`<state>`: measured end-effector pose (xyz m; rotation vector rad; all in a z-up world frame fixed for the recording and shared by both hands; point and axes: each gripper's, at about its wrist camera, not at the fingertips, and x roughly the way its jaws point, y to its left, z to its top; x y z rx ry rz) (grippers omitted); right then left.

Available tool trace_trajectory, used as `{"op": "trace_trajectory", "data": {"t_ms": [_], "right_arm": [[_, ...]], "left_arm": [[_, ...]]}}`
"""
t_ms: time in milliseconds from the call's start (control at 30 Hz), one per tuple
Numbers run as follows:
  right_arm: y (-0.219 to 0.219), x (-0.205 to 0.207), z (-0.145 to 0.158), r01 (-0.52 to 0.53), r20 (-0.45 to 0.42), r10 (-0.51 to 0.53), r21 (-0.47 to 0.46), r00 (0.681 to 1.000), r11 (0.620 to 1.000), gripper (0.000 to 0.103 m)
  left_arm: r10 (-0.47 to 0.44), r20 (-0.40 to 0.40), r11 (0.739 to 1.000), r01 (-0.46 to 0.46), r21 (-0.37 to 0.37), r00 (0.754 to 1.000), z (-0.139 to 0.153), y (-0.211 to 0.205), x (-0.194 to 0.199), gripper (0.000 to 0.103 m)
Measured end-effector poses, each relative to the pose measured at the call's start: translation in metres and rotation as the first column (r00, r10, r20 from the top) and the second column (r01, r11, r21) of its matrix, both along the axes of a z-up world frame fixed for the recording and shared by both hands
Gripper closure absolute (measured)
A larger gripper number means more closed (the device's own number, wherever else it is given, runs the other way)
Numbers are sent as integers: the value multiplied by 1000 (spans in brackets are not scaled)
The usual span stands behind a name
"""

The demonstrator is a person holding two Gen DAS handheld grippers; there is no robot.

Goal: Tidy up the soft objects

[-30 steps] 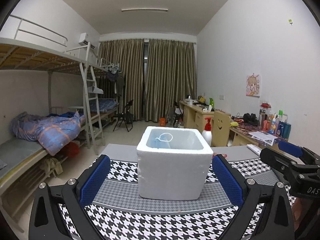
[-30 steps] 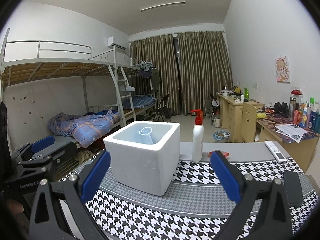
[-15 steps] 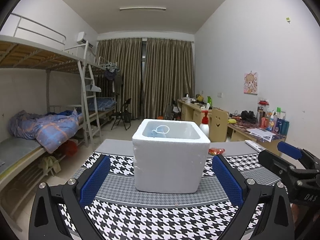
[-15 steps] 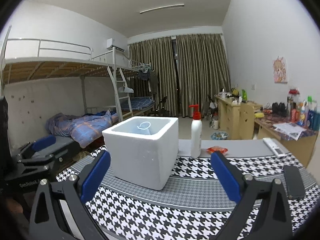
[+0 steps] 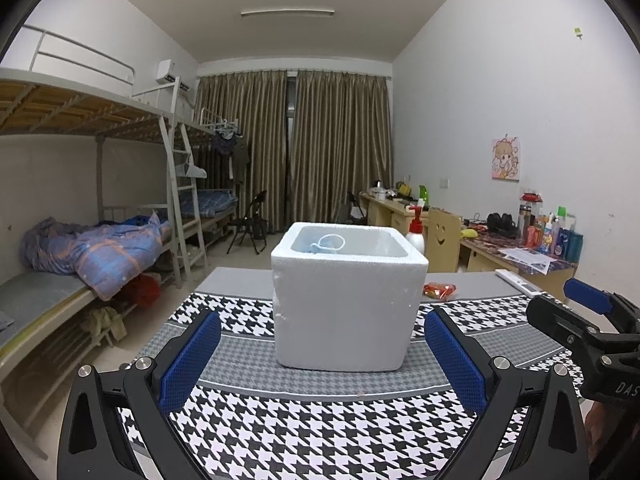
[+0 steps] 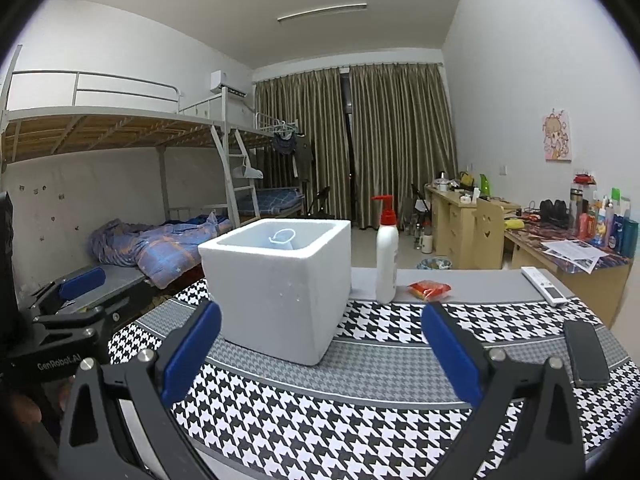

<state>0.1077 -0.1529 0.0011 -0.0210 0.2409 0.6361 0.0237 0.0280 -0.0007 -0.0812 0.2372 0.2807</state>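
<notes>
White foam box (image 5: pixel 347 297) straight ahead of the left tongs (image 5: pixel 322 354), standing upright, open side up, no long side to tell. Blue mask (image 5: pixel 326 245) with a white loop down inside. Left tongs wide open, holding nothing. Right tongs (image 6: pixel 320 350) wide open too, touching nothing, box ahead and a bit left.

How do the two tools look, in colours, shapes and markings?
Both look alike. The left tool has a black frame with silver screws and two fingers faced with blue textured pads. The right tool has the same build. Each side view shows white lettering on the other's black body, only partly readable. No cables or sleeves are visible.
</notes>
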Motion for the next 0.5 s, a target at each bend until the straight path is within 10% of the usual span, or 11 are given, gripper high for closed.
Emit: {"op": "trace_trajectory", "data": {"t_ms": [500], "right_arm": [[-3,1,-3,3,-11,-3,6,1000,1000,1]], "left_arm": [[-18,3,1000,17,2,1000,-1,-3,-1,1]]}}
